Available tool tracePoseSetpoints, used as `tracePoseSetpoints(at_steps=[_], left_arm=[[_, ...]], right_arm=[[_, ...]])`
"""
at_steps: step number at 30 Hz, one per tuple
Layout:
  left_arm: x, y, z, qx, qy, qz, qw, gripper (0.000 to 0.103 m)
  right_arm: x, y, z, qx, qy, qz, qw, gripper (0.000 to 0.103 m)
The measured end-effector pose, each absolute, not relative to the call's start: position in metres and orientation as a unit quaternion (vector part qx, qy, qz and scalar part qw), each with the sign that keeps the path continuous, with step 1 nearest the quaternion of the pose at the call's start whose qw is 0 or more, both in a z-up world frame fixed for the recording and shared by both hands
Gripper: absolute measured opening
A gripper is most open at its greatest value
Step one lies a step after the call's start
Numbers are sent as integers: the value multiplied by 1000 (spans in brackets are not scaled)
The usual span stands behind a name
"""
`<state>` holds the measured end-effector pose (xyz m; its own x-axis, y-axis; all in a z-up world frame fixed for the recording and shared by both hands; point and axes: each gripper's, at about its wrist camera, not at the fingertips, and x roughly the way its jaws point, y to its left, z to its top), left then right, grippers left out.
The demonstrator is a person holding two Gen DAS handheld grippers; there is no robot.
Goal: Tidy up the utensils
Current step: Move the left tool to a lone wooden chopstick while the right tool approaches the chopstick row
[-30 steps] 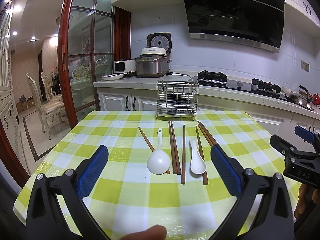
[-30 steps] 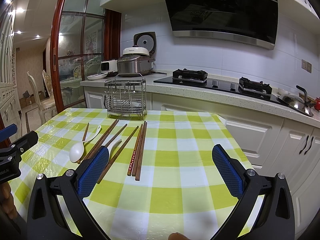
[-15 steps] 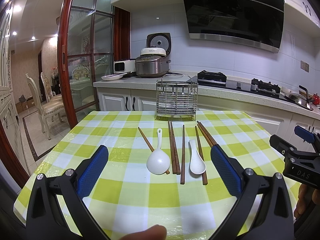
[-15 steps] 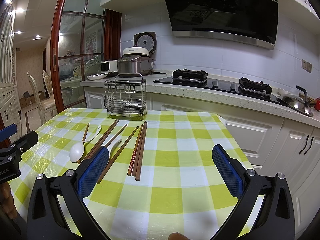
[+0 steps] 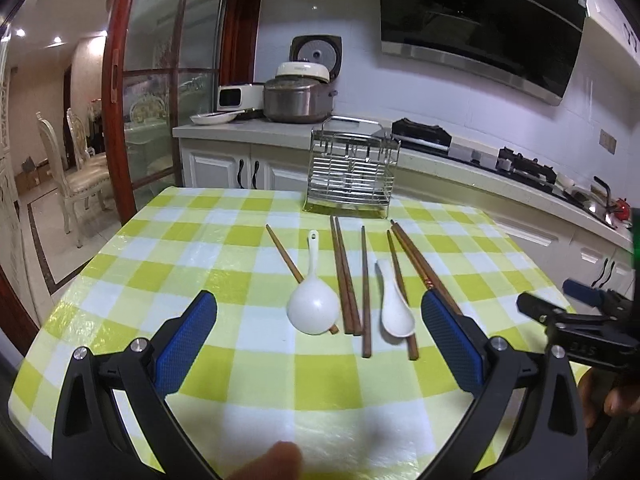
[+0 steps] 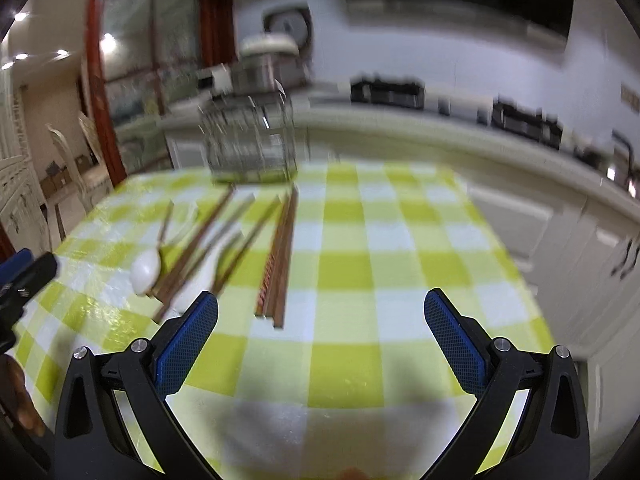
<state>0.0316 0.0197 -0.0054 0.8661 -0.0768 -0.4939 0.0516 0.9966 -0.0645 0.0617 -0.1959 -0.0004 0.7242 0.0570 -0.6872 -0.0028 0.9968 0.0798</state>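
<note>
Several brown chopsticks and two white spoons, a large one and a small one, lie on the green-checked table. A wire utensil rack stands at the table's far edge. My left gripper is open and empty, hovering just short of the spoons. My right gripper is open and empty, above the table just right of a pair of chopsticks; its view is blurred. The rack shows there too.
A kitchen counter with a rice cooker and a stove runs behind the table. A dining chair stands at the left. The right gripper shows at the right edge of the left wrist view.
My right gripper has moved forward and tilted down toward the chopsticks, blurring its view. My left gripper has barely moved. Nothing on the table has shifted.
</note>
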Motion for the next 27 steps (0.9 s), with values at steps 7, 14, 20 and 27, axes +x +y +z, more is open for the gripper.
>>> tracePoseSetpoints(at_steps=[7, 14, 20, 27], left_arm=[[81, 31, -19, -5, 321, -30, 947, 99], [139, 32, -20, 10, 349, -58, 935, 97], [194, 25, -35, 27, 384, -92, 918, 72], [248, 58, -58, -16, 431, -48, 901, 53]], right_arm=[[107, -199, -19, 67, 430, 46, 899, 97], [158, -197, -14, 65, 432, 51, 898, 97], [207, -188, -29, 48, 456, 57, 887, 93], [245, -193, -45, 48, 468, 39, 882, 84]])
